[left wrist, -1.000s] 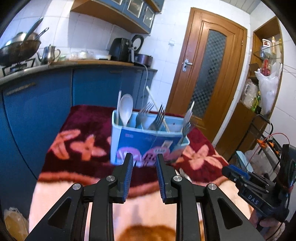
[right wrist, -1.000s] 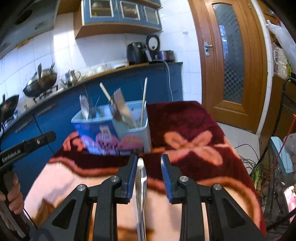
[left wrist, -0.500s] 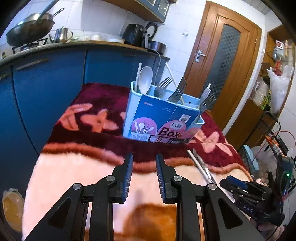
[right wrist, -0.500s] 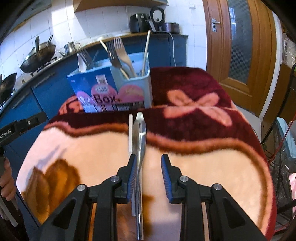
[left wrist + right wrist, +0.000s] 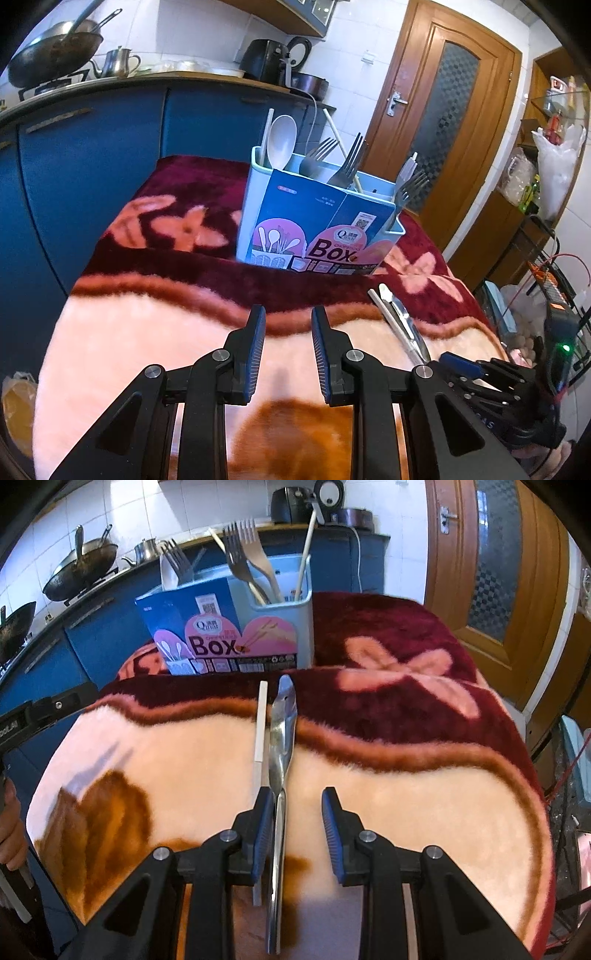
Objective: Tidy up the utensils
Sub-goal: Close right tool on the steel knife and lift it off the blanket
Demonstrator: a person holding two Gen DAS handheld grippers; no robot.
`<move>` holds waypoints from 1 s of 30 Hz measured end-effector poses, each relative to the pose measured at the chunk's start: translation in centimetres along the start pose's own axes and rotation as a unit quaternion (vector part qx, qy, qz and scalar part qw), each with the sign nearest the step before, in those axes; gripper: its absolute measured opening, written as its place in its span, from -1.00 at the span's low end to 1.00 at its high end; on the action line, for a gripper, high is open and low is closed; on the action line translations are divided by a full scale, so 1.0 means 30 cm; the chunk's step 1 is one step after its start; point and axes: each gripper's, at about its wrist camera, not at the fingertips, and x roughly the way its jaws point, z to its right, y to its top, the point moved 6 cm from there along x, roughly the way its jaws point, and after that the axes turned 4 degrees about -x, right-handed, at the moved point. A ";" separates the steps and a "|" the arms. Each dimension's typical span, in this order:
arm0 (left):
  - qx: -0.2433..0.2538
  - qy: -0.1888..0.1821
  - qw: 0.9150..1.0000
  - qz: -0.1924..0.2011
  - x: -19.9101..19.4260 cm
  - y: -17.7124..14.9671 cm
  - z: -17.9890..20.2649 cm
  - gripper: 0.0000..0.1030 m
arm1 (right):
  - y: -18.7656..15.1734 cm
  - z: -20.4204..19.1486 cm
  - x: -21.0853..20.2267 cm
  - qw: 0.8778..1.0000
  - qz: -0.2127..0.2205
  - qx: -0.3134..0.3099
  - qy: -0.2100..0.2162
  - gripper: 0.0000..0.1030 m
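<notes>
A light-blue utensil box [image 5: 317, 221] [image 5: 236, 627] with a "Box" label stands on the dark red part of the blanket, holding forks, a white spoon and chopsticks. A metal utensil [image 5: 282, 731] [image 5: 404, 319] and a white chopstick [image 5: 260, 731] [image 5: 384, 314] lie side by side on the blanket in front of it. My right gripper [image 5: 297, 805] [image 5: 480, 373] is open low over them. The metal utensil runs between its fingers close to the left pad, with the right pad clear of it. My left gripper [image 5: 288, 332] is open over the pink blanket, with nothing between its fingers.
The floral blanket [image 5: 147, 332] covers the table and drops off at the left and right edges. Blue kitchen cabinets [image 5: 92, 147] with a wok and a kettle on the counter stand behind. A wooden door [image 5: 443, 110] and cluttered shelves [image 5: 546, 166] are to the right. A hand [image 5: 11, 830] holds the left gripper's handle.
Both grippers have sunk toward the blanket and tipped downward, so the box sits higher in each view. More of the metal utensil and the chopstick shows. Neither gripper's jaw gap has changed.
</notes>
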 end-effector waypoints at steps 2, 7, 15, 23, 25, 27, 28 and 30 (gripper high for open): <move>0.000 0.000 1.000 -0.001 0.001 -0.002 0.000 -0.50 | 0.006 0.002 0.015 1.000 -0.004 0.002 -0.001 -0.42; -0.002 0.000 1.000 -0.003 0.006 -0.003 -0.003 -0.50 | 0.034 0.004 0.034 1.000 -0.010 0.002 0.000 -0.42; 0.001 0.000 1.000 -0.011 0.021 -0.010 0.016 -0.50 | 0.073 0.020 0.059 1.000 -0.008 0.002 -0.001 -0.68; 0.014 -0.007 1.000 -0.026 0.044 -0.020 0.073 -0.50 | 0.055 0.101 0.001 0.999 0.015 0.049 0.006 -0.68; 0.017 -0.012 0.999 -0.034 0.056 -0.026 0.095 -0.50 | 0.051 0.123 -0.015 0.998 0.021 0.057 0.009 -0.68; 0.020 -0.017 0.999 -0.044 0.073 -0.034 0.123 -0.50 | 0.048 0.139 -0.028 0.998 0.025 0.060 0.010 -0.68; 0.021 -0.019 0.998 -0.050 0.082 -0.039 0.138 -0.50 | 0.046 0.145 -0.033 0.998 0.027 0.060 0.012 -0.69; 0.023 -0.026 0.997 -0.065 0.104 -0.049 0.169 -0.50 | 0.045 0.153 -0.038 0.998 0.031 0.060 0.016 -0.68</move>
